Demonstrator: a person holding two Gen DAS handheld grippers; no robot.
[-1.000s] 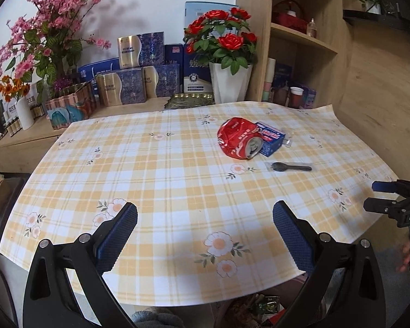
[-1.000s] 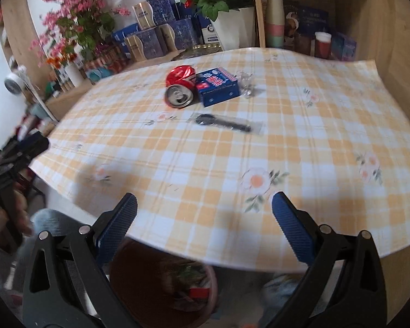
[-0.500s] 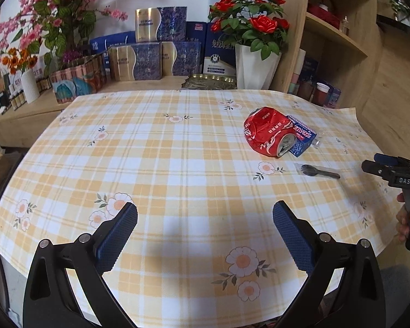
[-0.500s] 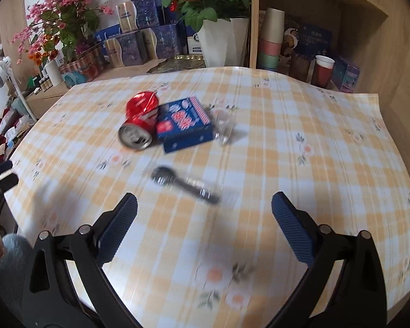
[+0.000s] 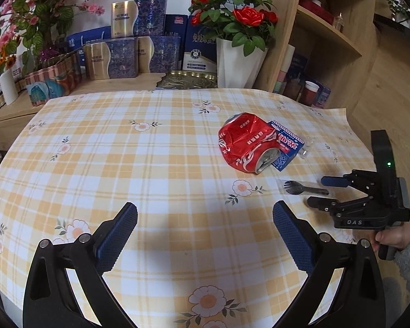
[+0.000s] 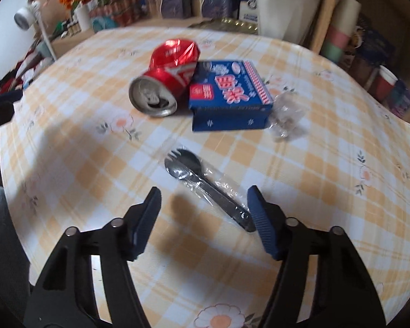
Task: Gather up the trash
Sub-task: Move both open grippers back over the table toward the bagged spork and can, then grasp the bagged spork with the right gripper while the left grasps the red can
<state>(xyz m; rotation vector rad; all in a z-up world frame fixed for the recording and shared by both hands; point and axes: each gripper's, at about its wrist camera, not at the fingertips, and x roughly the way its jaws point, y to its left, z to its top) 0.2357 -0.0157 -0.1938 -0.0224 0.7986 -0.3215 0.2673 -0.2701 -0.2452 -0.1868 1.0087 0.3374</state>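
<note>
Left wrist view
- Left gripper (image 5: pixel 205 224): jaws wide apart, nothing between them, hanging over bare checked tablecloth (image 5: pixel 139 169) well short of the rubbish.
- Trash: crushed red can (image 5: pixel 246 142) lies on its side touching a blue carton (image 5: pixel 287 147); a wrapped black spork (image 5: pixel 304 188) lies just in front of them.
- Right gripper (image 5: pixel 324 191): comes in from the right, held by a hand (image 5: pixel 393 235), its tips on either side of the spork's handle end.
- Room: open cloth to the left and front; the table's right edge lies near the spork.

Right wrist view
- Right gripper (image 6: pixel 202 210): jaws closing, the spork (image 6: pixel 205 183) handle lying between them, close against the right pad; the pads do not yet press on it.
- Risk: the handle sits off-centre and slanted, so the closing pads may pinch only slippery film or skid it aside; a flat thin thing may also slip under the tips.
- Neighbours: can (image 6: pixel 166 82), carton (image 6: pixel 229 93) and a crumpled clear wrapper (image 6: pixel 284 117) sit apart behind the spork, out of the way.
- Edges: near table edge lies below the gripper; a nudge that way could drop the spork.
</note>
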